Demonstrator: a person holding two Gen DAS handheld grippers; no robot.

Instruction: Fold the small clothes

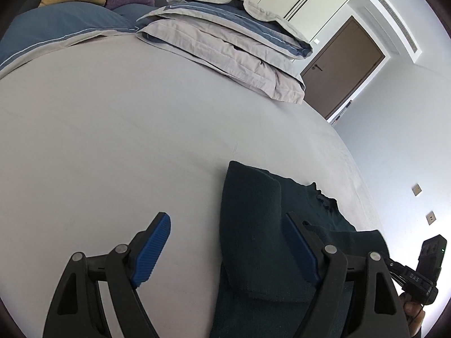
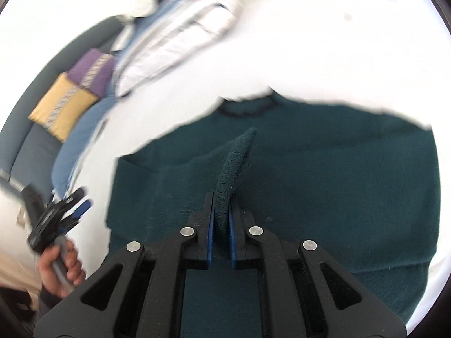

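A dark green knit sweater [image 2: 310,169] lies flat on the pale bed sheet [image 1: 112,140], its neckline away from me. My right gripper [image 2: 221,211] is shut on a raised fold of the sweater's fabric, which stands up as a ridge between the blue pads. In the left wrist view the sweater [image 1: 253,211] fills the lower right. My left gripper [image 1: 225,217] is open above its left edge, with one finger over the sheet, the other over the knit, and nothing pinched. In the blurred right wrist view the left gripper [image 2: 81,198] shows at the left, held in a hand [image 2: 62,264].
Folded grey and blue bedding [image 1: 231,36] is stacked at the head of the bed, beside a blue pillow [image 1: 56,28] and yellow and purple cushions [image 2: 70,104]. The bed's edge curves down the right, with a brown door [image 1: 344,64] and a wall beyond.
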